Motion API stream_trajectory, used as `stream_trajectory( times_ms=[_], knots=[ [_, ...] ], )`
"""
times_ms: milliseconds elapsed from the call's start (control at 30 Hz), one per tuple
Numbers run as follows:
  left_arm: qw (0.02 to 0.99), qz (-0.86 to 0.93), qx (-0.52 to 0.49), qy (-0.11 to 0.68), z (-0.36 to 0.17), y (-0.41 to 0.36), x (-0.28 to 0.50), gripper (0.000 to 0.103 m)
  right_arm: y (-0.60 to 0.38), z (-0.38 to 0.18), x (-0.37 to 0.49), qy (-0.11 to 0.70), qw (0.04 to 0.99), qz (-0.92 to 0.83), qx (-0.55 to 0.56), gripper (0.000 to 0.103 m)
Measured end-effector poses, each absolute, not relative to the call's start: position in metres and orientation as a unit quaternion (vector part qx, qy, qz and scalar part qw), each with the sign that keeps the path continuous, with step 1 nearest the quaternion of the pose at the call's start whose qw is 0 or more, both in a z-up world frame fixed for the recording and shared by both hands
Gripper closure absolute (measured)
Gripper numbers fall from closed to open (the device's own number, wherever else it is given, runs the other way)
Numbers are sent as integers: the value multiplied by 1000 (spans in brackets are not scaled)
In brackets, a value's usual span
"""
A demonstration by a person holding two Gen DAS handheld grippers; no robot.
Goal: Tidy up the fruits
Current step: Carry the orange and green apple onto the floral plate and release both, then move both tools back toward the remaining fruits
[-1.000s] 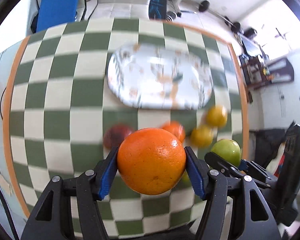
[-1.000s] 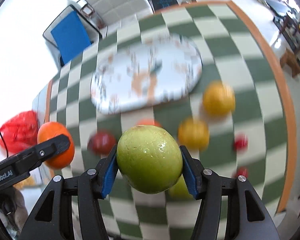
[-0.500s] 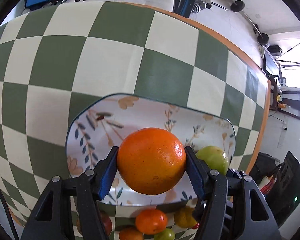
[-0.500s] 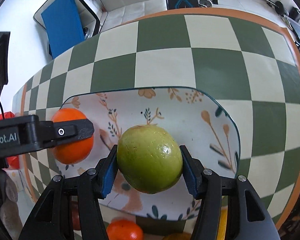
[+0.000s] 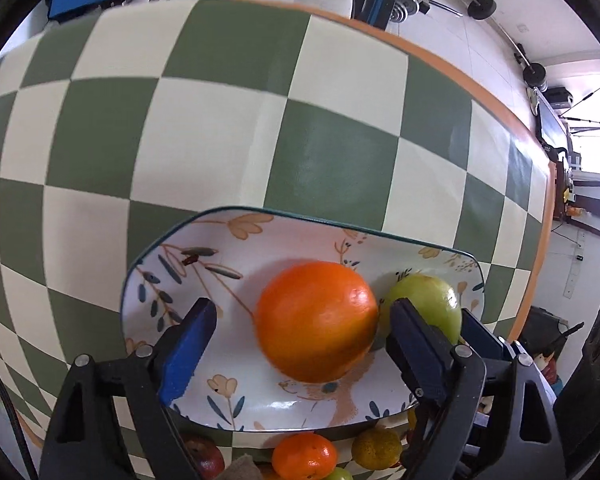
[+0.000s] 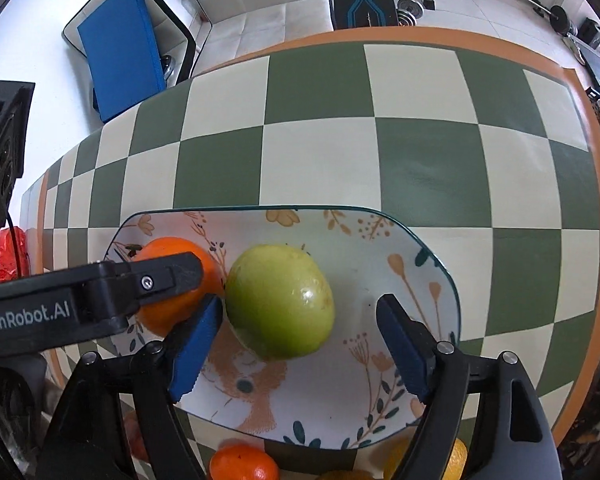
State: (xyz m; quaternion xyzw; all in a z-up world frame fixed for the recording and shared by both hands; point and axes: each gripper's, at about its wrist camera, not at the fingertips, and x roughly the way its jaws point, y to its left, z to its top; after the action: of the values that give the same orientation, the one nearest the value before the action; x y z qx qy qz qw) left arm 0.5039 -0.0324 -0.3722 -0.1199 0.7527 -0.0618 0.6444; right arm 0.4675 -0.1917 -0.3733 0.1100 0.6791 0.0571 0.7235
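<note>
We note both grippers spread wide over the plate: orange between left gripper fingers, green fruit between right gripper fingers.

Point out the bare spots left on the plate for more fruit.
Free: the plate right of the green fruit, and its left end beyond the orange. Crowded: the middle, where both fruits sit together between open grippers.

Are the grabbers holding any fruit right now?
No. Both are open. The orange and the green fruit sit on the flowered plate, between the spread fingers of the left gripper and right gripper.
</note>
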Motion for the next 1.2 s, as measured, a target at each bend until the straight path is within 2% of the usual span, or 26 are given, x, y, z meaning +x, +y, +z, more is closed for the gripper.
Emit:
stream_trajectory(
  times_ms=[67, 233, 333, 567, 1200],
  knots=[
    [656, -58, -103, 745, -364, -33, 503, 14, -193, -365, 464, 676, 728, 49, 105, 10],
    [696, -40, -55, 715, -335, -30, 491, 14, -196, -343, 445, 663, 743, 27, 82, 9],
    [732, -17, -10, 681, -311, -27, 474, 14, -195, -332, 432, 658, 749, 17, 70, 4],
    [770, -4, 24, 637, -270, -16, 430, 14, -201, -297, 392, 634, 771, -4, 62, 3],
    [826, -24, 21, 563, -173, -8, 317, 14, -201, -178, 278, 558, 828, -23, 52, 3]
  ],
)
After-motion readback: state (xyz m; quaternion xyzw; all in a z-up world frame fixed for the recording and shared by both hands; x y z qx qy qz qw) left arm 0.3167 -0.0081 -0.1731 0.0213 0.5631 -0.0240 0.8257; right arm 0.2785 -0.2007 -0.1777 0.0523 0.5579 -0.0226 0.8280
